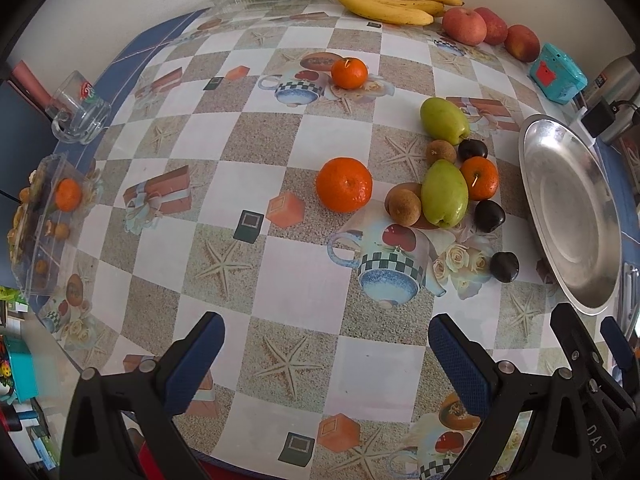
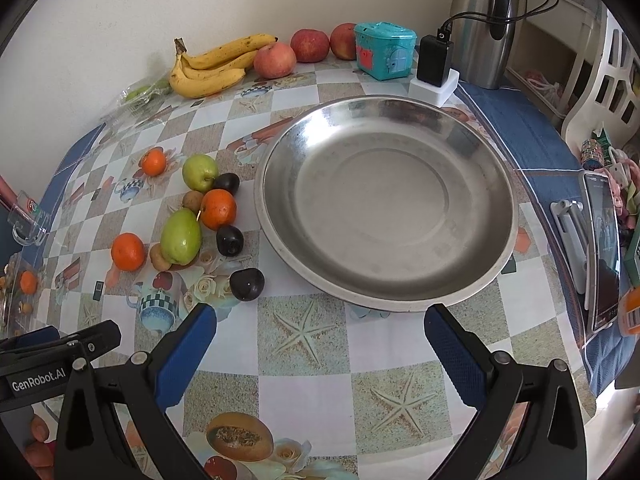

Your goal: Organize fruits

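Right wrist view: right gripper hovers low over the table, just short of the near rim of the steel plate, fingers spread wide, holding nothing. Left gripper alongside, also released and empty. Fruit cluster (green pears, oranges, dark plums) lies on the table left of the plate. Bananas and apples sit beyond the plate, by the wall.
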The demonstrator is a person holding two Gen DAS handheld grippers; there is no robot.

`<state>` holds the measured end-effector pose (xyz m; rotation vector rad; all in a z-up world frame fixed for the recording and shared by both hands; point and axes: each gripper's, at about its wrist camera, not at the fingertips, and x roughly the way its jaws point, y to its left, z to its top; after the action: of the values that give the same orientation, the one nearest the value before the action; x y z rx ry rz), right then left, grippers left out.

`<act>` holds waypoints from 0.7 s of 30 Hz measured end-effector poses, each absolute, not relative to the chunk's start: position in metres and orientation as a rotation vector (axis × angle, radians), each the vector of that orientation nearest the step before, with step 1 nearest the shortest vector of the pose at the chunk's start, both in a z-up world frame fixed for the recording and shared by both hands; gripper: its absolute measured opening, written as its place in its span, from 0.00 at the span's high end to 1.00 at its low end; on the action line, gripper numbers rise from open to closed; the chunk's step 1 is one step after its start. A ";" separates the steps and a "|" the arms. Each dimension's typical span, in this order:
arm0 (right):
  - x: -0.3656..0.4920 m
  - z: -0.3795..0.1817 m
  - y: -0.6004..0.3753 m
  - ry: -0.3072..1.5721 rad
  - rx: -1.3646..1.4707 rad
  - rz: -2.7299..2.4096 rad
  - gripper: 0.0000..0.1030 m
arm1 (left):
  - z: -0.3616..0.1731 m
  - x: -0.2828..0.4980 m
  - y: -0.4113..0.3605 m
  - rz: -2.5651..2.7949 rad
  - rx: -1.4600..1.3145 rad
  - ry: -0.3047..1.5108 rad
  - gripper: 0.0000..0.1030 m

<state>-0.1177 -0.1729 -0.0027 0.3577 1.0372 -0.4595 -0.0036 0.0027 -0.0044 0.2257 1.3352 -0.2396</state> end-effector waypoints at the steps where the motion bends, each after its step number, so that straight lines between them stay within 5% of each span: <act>1: -0.118 -0.003 -0.173 1.039 0.358 -0.458 0.00 | -0.004 -0.003 0.003 -0.240 0.225 1.336 0.00; 21: -0.117 -0.006 -0.172 1.052 0.358 -0.451 0.00 | -0.008 0.005 0.021 -0.154 0.130 1.362 0.00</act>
<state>-0.1169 -0.1719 -0.0057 0.3583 1.0518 -0.4515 0.0052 0.0212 -0.0075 0.1298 1.3623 -0.1542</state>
